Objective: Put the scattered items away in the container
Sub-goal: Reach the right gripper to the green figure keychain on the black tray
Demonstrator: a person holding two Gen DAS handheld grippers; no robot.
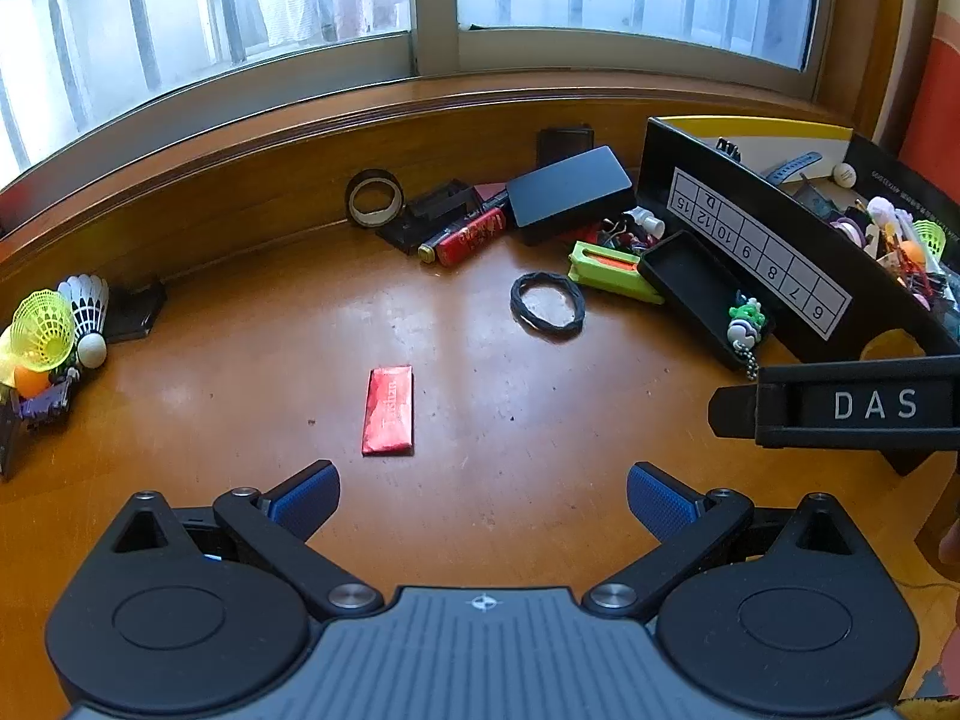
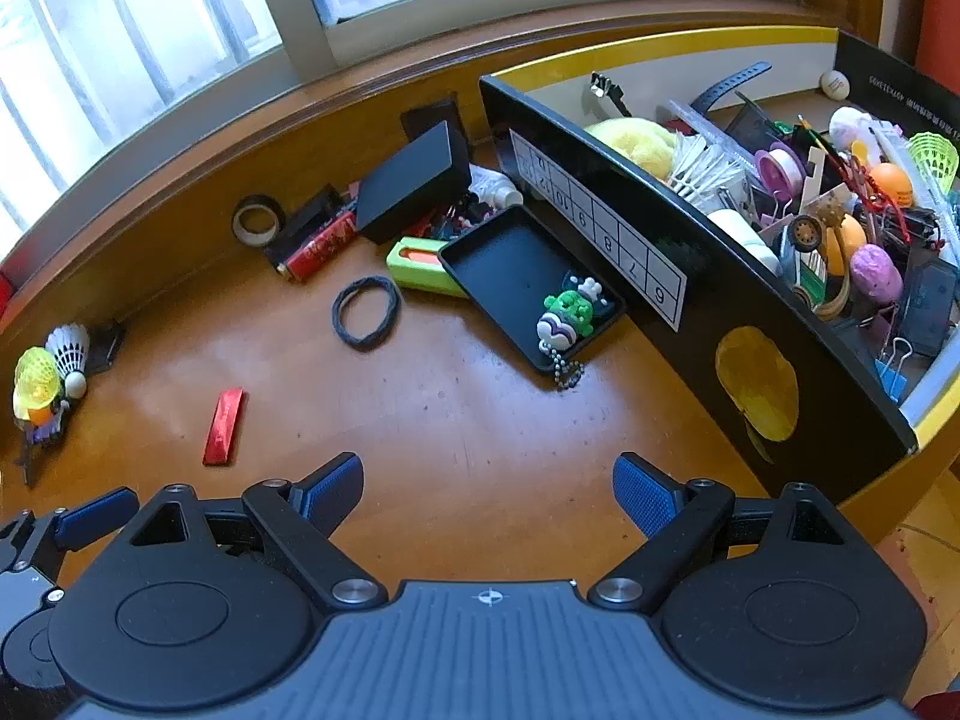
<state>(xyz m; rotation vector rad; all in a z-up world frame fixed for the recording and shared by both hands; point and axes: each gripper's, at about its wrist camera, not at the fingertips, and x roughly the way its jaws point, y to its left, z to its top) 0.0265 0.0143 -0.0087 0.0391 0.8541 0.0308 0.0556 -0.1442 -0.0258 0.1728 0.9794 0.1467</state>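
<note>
Brimming with trinkets, the black box [image 2: 708, 276] sits beside both tongs [image 1: 483, 501] [image 2: 487, 495], released and empty.

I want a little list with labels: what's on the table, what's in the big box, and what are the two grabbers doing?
surface: wooden table
container: big black box, already crowded with small things
still out: red packet, black hair band, tape roll, shuttlecocks
shallow black tray: holds a green keychain toy
left hand-held gripper: open, holding nothing
right hand-held gripper: open, holding nothing
</note>
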